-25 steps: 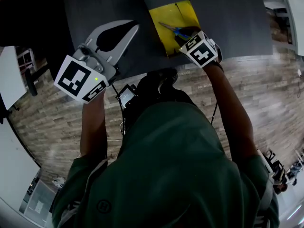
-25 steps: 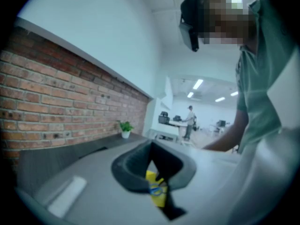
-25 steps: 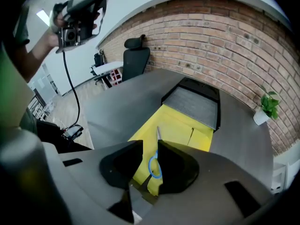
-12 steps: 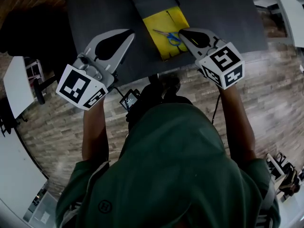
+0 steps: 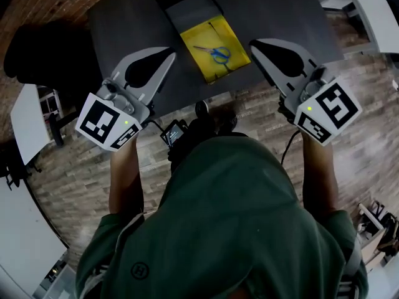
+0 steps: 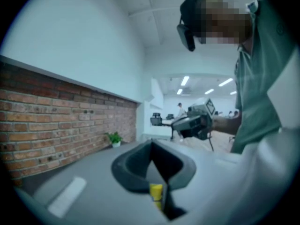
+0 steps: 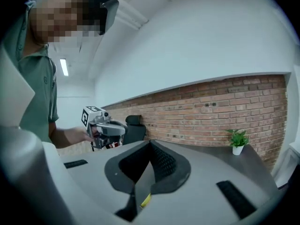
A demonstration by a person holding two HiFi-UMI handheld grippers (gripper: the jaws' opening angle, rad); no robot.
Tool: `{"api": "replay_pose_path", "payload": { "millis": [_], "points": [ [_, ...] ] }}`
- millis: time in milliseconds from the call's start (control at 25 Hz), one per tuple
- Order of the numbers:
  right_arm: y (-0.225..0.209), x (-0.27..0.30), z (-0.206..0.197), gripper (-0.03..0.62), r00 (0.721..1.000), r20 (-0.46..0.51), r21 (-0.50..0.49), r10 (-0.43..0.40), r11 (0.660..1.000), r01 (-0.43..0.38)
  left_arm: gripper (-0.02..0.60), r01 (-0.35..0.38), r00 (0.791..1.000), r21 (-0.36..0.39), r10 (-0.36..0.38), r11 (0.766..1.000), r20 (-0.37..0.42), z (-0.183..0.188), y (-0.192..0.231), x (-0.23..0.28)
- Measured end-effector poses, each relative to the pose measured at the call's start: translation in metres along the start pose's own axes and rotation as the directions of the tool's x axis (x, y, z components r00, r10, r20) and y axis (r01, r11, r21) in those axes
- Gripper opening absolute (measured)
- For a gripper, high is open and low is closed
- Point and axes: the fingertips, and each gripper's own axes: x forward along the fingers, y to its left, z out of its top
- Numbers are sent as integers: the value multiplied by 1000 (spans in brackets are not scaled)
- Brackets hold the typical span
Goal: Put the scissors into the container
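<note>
The blue-handled scissors (image 5: 215,53) lie flat inside the yellow container (image 5: 202,70) on the dark table (image 5: 124,23). Neither gripper touches them. My left gripper (image 5: 169,53) hovers to the left of the container, high above the table's near edge, with its jaws shut and empty. To the right of the container my right gripper (image 5: 257,43) is also lifted, shut and empty. In the left gripper view the left gripper's (image 6: 151,145) jaws meet in a line and the right gripper (image 6: 193,123) shows across from it. The right gripper view shows the right gripper's (image 7: 150,145) jaws closed.
A dark grey tray (image 5: 190,8) lies just beyond the yellow container. A black chair (image 5: 37,55) stands at the table's left, and white tables (image 5: 368,5) stand at the right. A small potted plant (image 7: 237,142) sits by the brick wall (image 7: 211,109).
My right gripper has risen out of the yellow container and swung right, leaving the scissors lying inside. My left gripper has lifted a little.
</note>
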Motion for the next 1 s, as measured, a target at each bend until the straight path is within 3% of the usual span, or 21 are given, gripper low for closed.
{"api": "replay_pose_path", "payload": {
  "millis": [440, 1000],
  "points": [
    [15, -61, 24, 3, 997, 49, -26, -53, 998, 55, 3, 6, 1000, 37, -7, 999, 30, 14, -27, 0],
    [4, -93, 30, 4, 991, 76, -16, -107, 994, 108, 3, -14, 998, 51, 10, 999, 60, 33, -30, 3]
  ]
}}
